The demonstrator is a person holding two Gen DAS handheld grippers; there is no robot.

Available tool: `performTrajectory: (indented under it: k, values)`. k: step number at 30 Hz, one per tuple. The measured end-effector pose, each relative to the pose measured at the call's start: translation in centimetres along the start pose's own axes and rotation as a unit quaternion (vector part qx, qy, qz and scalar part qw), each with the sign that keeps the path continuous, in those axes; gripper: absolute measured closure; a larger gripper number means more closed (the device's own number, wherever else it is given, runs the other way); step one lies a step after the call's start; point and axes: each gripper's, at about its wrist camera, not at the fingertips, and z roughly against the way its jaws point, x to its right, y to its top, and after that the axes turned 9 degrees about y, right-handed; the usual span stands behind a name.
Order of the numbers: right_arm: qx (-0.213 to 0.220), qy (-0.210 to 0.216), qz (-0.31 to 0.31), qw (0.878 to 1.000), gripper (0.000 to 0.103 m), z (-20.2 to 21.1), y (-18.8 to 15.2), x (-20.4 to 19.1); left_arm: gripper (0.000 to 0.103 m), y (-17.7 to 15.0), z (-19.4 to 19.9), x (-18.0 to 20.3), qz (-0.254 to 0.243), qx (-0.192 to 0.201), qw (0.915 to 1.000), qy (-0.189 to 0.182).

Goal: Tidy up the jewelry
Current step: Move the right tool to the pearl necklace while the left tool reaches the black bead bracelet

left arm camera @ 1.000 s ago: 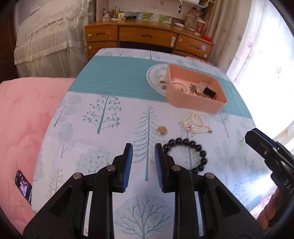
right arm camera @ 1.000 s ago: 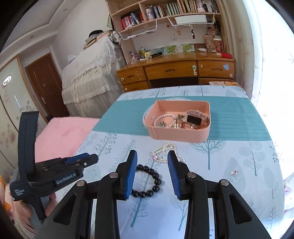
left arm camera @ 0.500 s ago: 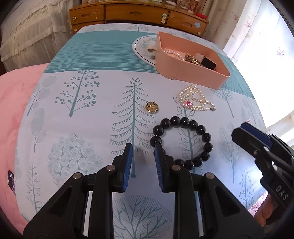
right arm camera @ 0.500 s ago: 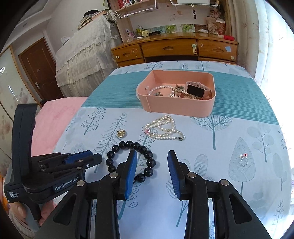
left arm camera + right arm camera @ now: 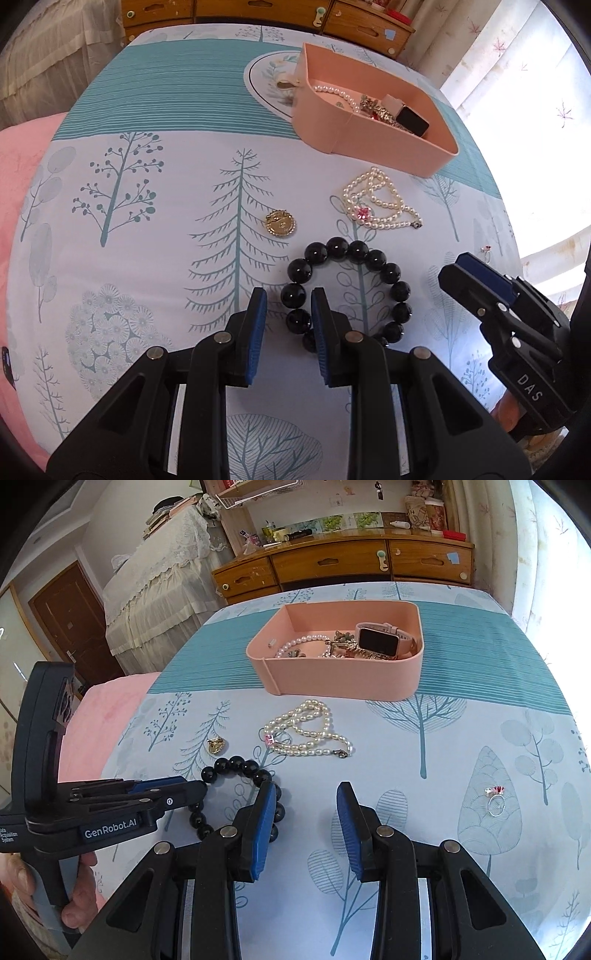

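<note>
Near the desk's front edge, left gripper (image 5: pixel 288 317) jaws stand spread astride the black bead bracelet (image 5: pixel 351 291), unpinched; right gripper (image 5: pixel 306 823) spread, empty; next: pinch, carry to pink tray (image 5: pixel 343 679).

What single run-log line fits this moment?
left tool: open, straddling black bead bracelet | right tool: open, empty | pink tray: partly filled

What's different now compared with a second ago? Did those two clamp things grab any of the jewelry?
Both have come down toward the black bead bracelet. The left gripper now straddles its near beads, not squeezing them; the right gripper hangs open beside it. Nothing was grabbed. The pearl necklace, gold pendant, ring and pink tray lie as before.
</note>
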Motion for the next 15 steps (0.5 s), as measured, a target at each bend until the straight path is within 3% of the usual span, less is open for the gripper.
performTrajectory:
  k: [3,8,15]
  values:
    - [-0.002,0.001,0.001,1.0,0.068,-0.5,0.2,0.2,0.076,0.1,-0.3,0.3,-0.007,-0.003,1.0,0.002]
    - [-0.003,0.004,-0.006,1.0,0.068,-1.3,0.7,0.9,0.059,0.5,-0.6,1.7,-0.038,-0.002,0.9992,0.013]
    - [-0.017,0.003,-0.004,1.0,0.068,-3.1,3.4,1.8,0.059,0.3,-0.8,3.3,-0.086,0.005,0.995,0.052]
